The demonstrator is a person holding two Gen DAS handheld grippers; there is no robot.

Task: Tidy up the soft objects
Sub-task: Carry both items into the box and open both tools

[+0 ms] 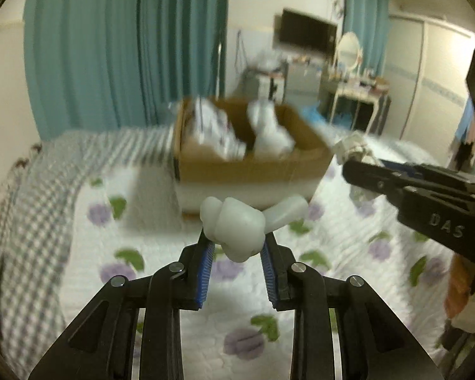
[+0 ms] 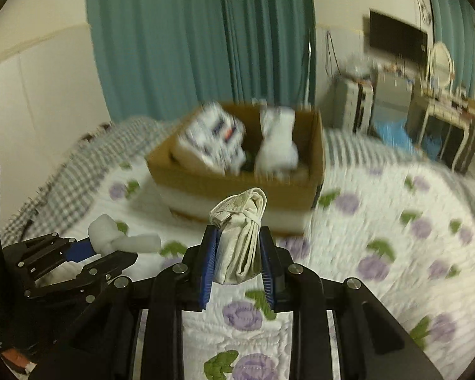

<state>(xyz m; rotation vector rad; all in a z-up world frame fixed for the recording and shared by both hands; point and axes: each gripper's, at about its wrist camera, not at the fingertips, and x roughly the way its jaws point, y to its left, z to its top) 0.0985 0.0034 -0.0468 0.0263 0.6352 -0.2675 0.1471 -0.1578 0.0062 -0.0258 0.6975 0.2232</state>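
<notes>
My left gripper (image 1: 236,240) is shut on a knotted white sock bundle (image 1: 237,224) and holds it above the bed; it also shows in the right wrist view (image 2: 110,232). My right gripper (image 2: 237,247) is shut on a folded cream cloth bundle (image 2: 240,231), which also shows in the left wrist view (image 1: 356,147). A cardboard box (image 1: 253,167) stands on the bed ahead of both grippers, also in the right wrist view (image 2: 237,180). It holds a white soft toy (image 2: 277,145) and a patterned white package (image 2: 215,141).
The bed has a white quilt with purple flowers (image 2: 380,253) and a grey checked blanket (image 1: 25,221) at the left. Teal curtains (image 1: 126,47) hang behind. A dressing table with a mirror (image 1: 354,79) and a wall television (image 1: 304,31) stand at the far right.
</notes>
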